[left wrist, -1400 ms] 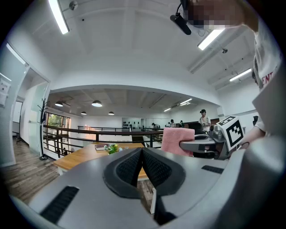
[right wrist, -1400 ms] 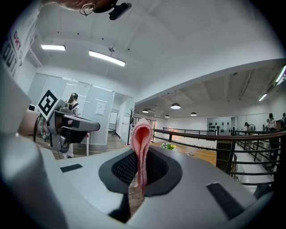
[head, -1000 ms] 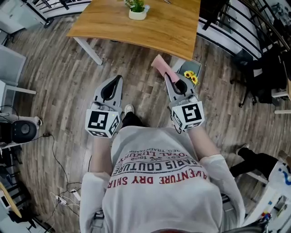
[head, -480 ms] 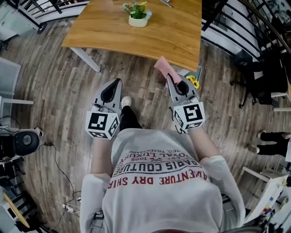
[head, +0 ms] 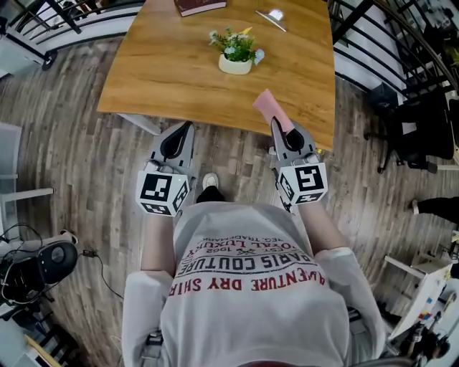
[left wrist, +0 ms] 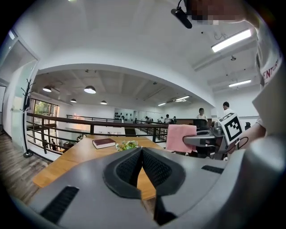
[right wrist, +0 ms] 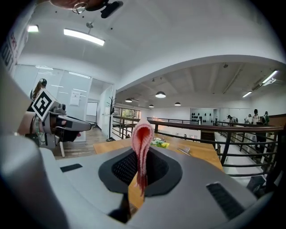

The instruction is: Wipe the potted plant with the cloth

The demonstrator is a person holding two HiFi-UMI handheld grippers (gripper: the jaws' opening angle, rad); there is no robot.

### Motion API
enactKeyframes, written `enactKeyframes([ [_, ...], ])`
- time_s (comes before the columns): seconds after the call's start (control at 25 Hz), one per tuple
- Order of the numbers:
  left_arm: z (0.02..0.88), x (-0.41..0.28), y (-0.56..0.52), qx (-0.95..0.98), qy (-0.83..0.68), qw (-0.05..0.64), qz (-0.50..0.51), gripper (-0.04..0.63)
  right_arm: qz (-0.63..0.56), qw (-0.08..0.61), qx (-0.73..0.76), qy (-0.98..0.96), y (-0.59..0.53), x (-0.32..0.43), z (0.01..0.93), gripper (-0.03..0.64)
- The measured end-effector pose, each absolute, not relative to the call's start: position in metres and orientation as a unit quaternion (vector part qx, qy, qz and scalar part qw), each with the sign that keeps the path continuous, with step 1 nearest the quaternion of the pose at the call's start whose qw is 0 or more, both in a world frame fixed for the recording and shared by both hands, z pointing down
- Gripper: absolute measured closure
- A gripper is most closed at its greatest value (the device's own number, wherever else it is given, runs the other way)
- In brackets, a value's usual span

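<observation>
Head view
Left claw (head: 188, 126): jaws pressed together, nothing held; it hovers over the floor just short of the desk's near edge.
Right claw (head: 278, 123): pinches the cloth (head: 270, 109), which sticks out forward past the desk's near edge.
Potted plant (head: 237, 53): small pale pot with green sprigs and little flowers, upright on the desk, well apart from both claws.
Desk (head: 165, 64): smooth wood-grain top, mostly bare; a dark book (head: 199, 6) lies at the far side.
Floor (head: 72, 165): grey-brown wood planks.

Left claw view
Jaws: pads meet at the tip, no gap and nothing between them.
Beyond: book and plant on the desk ahead; the right claw with the pink cloth shows to the right.
Room: open mezzanine with a dark railing (left wrist: 67, 120), white ceiling, round and strip lights; people stand far off.

Right claw view
Jaws: shut on the cloth, a folded loop standing above the pads and a loose edge hanging below.
Beyond: the plant sits ahead on the desk.

Handling (judged)
Cloth: soft, light and limp; held by its fold it will flop, so wipe with the free end.
Plant: looks light, likely to slide or tip on the slick top; leaves flimsy. Steady it low on the pot wall with the free left claw.
</observation>
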State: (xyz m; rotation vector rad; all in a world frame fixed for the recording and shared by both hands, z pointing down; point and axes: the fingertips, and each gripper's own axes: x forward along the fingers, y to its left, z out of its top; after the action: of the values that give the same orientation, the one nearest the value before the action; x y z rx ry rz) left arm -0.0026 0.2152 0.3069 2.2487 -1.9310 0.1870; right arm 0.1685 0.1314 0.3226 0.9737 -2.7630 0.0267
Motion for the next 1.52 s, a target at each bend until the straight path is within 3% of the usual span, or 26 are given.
enactKeyframes([
  [0.36,0.33,-0.061,0.126,0.794,-0.591,0.116,0.079,0.58,0.029,0.134,0.392,-0.91,0.054,0.12,0.345,0.58],
  [0.84,0.372,-0.038,0.012,0.825,-0.535,0.15,0.1,0.58,0.036,0.176,0.415,-0.892,-0.071,0.133,0.372,0.58],
  [1.2,0.441,-0.029,-0.045,0.814,-0.533,0.19,0.131,0.58,0.06,0.262,0.34,-0.902,-0.149,0.127,0.453,0.58],
  [1.52,0.483,-0.03,-0.074,0.807,-0.527,0.221,0.151,0.58,0.034,0.323,0.192,-0.926,-0.176,0.07,0.518,0.58],
])
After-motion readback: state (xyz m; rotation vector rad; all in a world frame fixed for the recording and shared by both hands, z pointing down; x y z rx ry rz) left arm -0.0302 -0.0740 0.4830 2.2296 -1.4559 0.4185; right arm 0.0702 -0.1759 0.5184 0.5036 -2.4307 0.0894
